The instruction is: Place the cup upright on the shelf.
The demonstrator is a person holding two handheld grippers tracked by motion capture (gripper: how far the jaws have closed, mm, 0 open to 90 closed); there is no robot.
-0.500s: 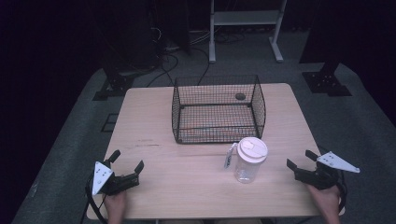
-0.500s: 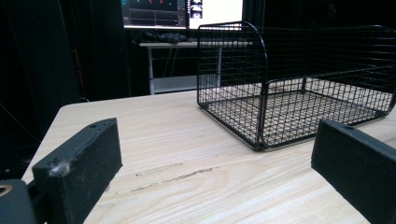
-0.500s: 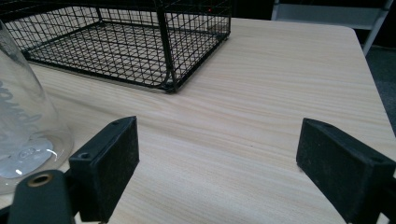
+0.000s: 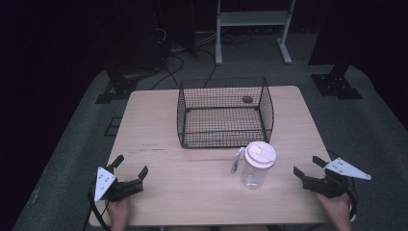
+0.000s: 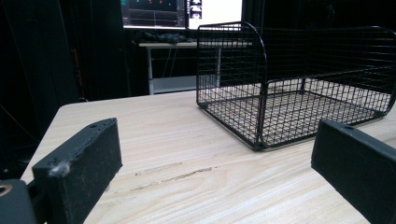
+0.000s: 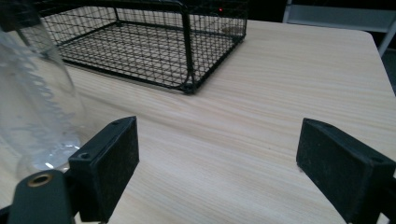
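So both grippers, left gripper (image 4: 130, 169) and right gripper (image 4: 308, 166), sit near the surface's (image 4: 154, 120) front edge, jaws wide open holding nothing; jar (image 4: 257, 165) stands between, wire basket (image 4: 223, 113) behind.

Left claw (image 4: 130, 166) and right claw (image 4: 306, 166) rest low, jaws spread.
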